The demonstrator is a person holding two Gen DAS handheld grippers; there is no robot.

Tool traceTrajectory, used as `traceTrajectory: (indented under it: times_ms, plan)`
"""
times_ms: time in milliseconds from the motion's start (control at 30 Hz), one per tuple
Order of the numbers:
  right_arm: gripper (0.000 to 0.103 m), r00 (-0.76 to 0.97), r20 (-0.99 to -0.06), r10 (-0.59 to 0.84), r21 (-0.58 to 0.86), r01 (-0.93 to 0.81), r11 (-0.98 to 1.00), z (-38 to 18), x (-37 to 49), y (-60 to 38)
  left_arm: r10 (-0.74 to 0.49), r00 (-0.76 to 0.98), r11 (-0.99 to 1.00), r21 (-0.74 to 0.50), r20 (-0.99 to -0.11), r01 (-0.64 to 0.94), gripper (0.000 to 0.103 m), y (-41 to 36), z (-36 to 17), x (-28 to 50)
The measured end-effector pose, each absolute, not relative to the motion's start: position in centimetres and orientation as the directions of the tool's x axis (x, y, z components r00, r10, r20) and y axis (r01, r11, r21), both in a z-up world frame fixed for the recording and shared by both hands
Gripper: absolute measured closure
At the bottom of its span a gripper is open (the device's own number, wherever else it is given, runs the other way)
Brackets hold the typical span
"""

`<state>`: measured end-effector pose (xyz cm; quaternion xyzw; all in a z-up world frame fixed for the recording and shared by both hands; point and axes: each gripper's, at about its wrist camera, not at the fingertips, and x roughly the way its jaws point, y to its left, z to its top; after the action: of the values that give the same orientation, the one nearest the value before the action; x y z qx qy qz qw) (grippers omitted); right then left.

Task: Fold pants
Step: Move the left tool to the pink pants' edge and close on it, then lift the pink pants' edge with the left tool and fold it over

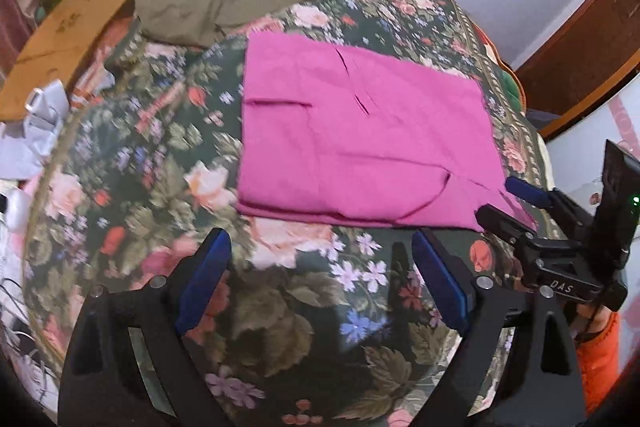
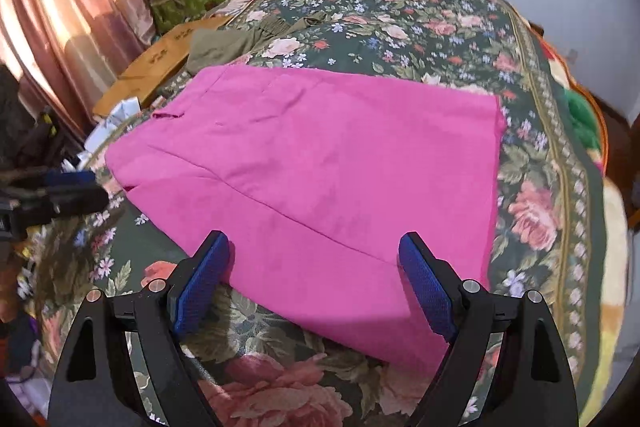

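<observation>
Lying flat on a floral bedspread (image 1: 168,155), pink pants (image 1: 360,139) are seen folded into a neat rectangle, with olive-green clothing (image 1: 192,11) bunched beyond their far left corner and a cardboard box (image 1: 68,35) at the bed's left edge. Below the pants' near edge, the left gripper (image 1: 320,279) is held over bare bedspread, its blue-padded jaws spread wide with nothing between them. To the right, the right gripper (image 2: 314,283) is poised over the near edge of the pants (image 2: 320,163), jaws likewise wide apart, the cloth seen between them but not pinched. An orange sleeve (image 1: 600,355) is glimpsed at far right.
</observation>
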<state>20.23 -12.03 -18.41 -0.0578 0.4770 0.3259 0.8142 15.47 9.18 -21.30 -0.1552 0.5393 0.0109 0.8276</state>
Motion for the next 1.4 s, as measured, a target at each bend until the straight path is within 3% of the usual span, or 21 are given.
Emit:
traceTrajectory:
  times_ms: [567, 600, 667, 733, 767, 933, 1133, 1400]
  plan:
    - [0.018, 0.290, -0.803, 0.520, 0.293, -0.568, 0.769, -19.1, 20.2, -12.5, -0.404, 0.460, 0.764, -0.568, -0.791, -0.305, 0.001, 12.1, -23.4, 19.1]
    - [0.018, 0.289, -0.803, 0.521, 0.295, -0.567, 0.769, -19.1, 20.2, -12.5, -0.388, 0.472, 0.760, -0.564, -0.792, -0.323, 0.007, 12.4, -23.4, 19.3]
    - [0.018, 0.288, -0.802, 0.523, 0.297, -0.566, 0.769, -19.1, 20.2, -12.5, -0.316, 0.482, 0.765, -0.520, -0.817, -0.379, 0.029, 12.9, -23.4, 19.3]
    - [0.018, 0.290, -0.802, 0.522, 0.296, -0.567, 0.769, -19.1, 20.2, -12.6, -0.249, 0.487, 0.785, -0.469, -0.837, -0.404, 0.062, 13.0, -23.2, 19.3]
    - [0.018, 0.291, -0.801, 0.523, 0.296, -0.567, 0.769, -19.1, 20.2, -12.6, -0.226, 0.490, 0.793, -0.451, -0.842, -0.409, 0.067, 13.0, -23.2, 19.2]
    - [0.018, 0.299, -0.799, 0.521, 0.297, -0.558, 0.775, -18.9, 20.2, -12.8, -0.176, 0.515, 0.836, -0.404, -0.839, -0.372, 0.079, 12.8, -22.7, 18.7]
    - [0.018, 0.314, -0.801, 0.510, 0.299, -0.527, 0.796, -19.0, 20.2, -13.9, 0.079, 0.559, 0.940, -0.126, -0.825, -0.318, 0.082, 11.8, -19.5, 18.0]
    - [0.018, 0.318, -0.807, 0.498, 0.307, -0.496, 0.812, -19.4, 20.2, -15.2, 0.234, 0.613, 0.949, 0.040, -0.754, -0.313, 0.083, 12.2, -16.2, 17.8]
